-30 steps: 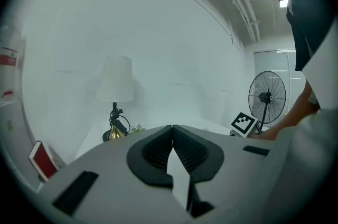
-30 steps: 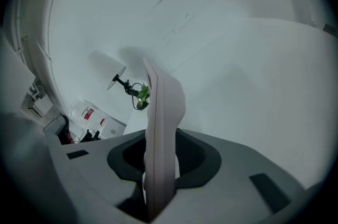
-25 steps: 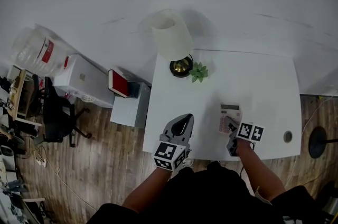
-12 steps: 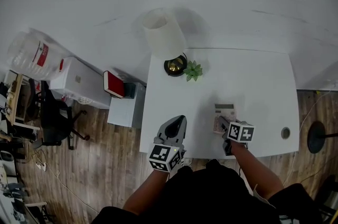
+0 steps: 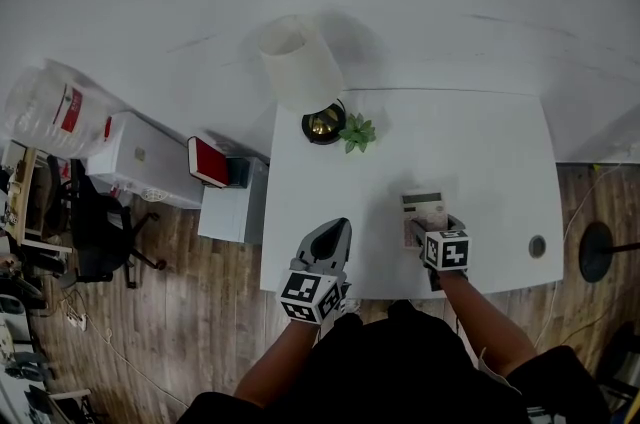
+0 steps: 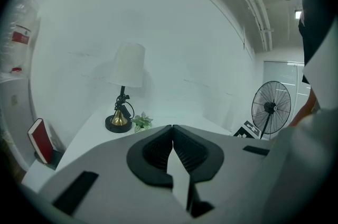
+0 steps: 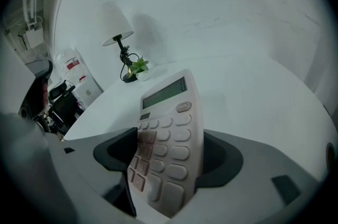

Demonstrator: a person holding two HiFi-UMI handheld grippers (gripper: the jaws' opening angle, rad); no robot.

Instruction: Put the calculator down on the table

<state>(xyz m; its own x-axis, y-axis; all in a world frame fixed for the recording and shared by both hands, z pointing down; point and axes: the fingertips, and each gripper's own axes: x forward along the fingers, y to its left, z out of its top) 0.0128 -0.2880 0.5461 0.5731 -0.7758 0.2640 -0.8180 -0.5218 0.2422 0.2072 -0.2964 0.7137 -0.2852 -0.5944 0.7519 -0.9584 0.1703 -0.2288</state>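
Calculator: the calculator is on the white counter, right of the middle and near the front edge, with its display end pointing away from the person.

Right tongs: the right tongs are opening, with the calculator's key end sitting between the jaws. In the right gripper view the jaws stand wide. The left pad looks clear of the case and the right one sits right at its edge, so this doesn't read as a real grip.

Left tongs: the left tongs are closed tight with nothing in them. They hover over the counter's front-left part, well apart from the action.

Progress: pretty much at the letting-go step. The far end looks like it's down on the counter. The near end looks tipped to one side, though, and whether it's lying fully flat is hard to say.

Risk 1: if the near end isn't down, it'll flop and clatter once nothing supports it.

Risk 2: a pad could catch the case's edge. Pulling back in that state would drag the calculator toward the person, and with the front edge so close it could end up on the floor.

Risk 3: twisting the tongs on the way out could spin or flip it.

Not a worry: the lamp and the little plant sit at the back-left corner, nowhere near.
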